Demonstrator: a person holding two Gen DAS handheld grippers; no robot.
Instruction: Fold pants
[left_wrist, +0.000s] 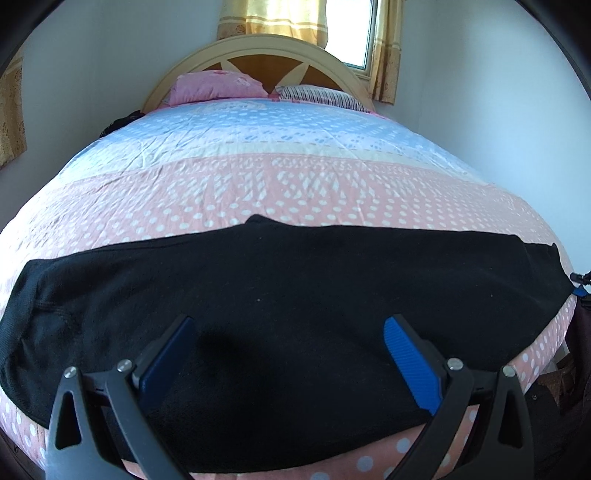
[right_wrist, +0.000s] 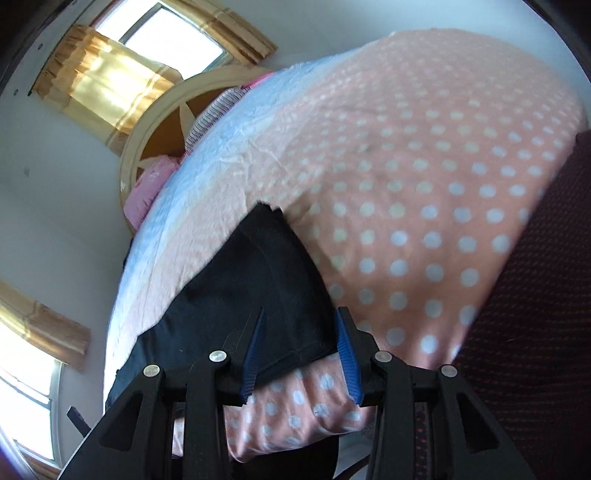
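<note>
Black pants (left_wrist: 280, 280) lie flat, spread left to right across the near end of the bed. My left gripper (left_wrist: 288, 325) hovers just over their middle near the front edge. It is open wide, with nothing between its blue pads (left_wrist: 410, 365). In the tilted right wrist view, one narrow end of the pants (right_wrist: 266, 280) runs between the fingers of my right gripper (right_wrist: 301, 314). That gripper is open, with a narrower gap, at the bed's edge. The fabric there still rests on the sheet.
The bed's pink sheet with white dots (left_wrist: 295, 184) turns blue toward the head. A pink pillow (left_wrist: 214, 86) and a striped pillow (left_wrist: 321, 96) lie against the wooden headboard (left_wrist: 258, 55). Windows with yellow curtains (right_wrist: 107, 88) sit in white walls. Dark red patterned fabric (right_wrist: 535, 314) lies beside the bed.
</note>
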